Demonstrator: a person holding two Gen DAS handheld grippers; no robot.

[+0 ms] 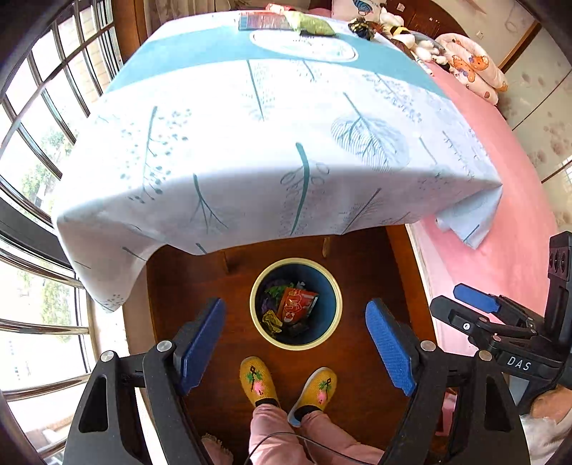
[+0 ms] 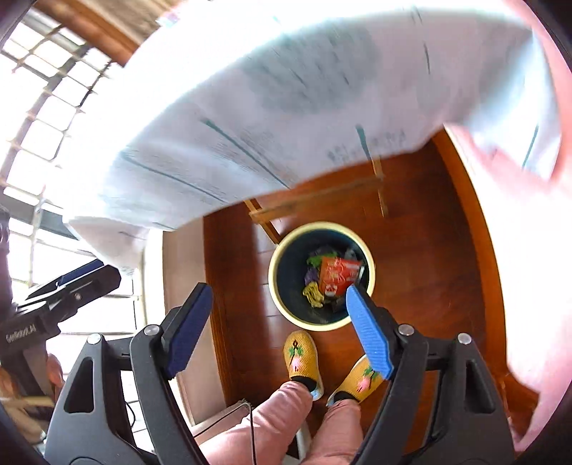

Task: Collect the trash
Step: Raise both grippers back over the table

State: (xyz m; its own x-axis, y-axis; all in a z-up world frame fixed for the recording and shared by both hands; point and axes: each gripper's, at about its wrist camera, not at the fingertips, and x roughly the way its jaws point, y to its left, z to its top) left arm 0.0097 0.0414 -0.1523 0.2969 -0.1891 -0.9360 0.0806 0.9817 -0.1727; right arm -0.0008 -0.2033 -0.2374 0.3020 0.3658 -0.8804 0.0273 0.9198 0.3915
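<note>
A round bin with a cream rim (image 1: 254,314) (image 2: 275,286) stands on the wooden floor in front of the table. Inside lie an orange wrapper (image 1: 295,304) (image 2: 336,275), a yellow crumpled piece (image 1: 271,321) (image 2: 312,294) and purple and green scraps. My left gripper (image 1: 295,332) is open and empty, high above the bin. My right gripper (image 2: 277,311) is open and empty, above the bin's near left side; it also shows at the right of the left wrist view (image 1: 472,304). On the table's far end lie a dark red packet (image 1: 262,20) and a green wrapper (image 1: 312,24).
A table with a white and blue leaf-print cloth (image 1: 250,143) (image 2: 250,125) overhangs the floor. A pink bed (image 1: 500,232) with plush toys (image 1: 411,35) is on the right. Windows (image 1: 35,143) are on the left. The person's feet in yellow slippers (image 1: 257,381) (image 2: 302,357) stand just before the bin.
</note>
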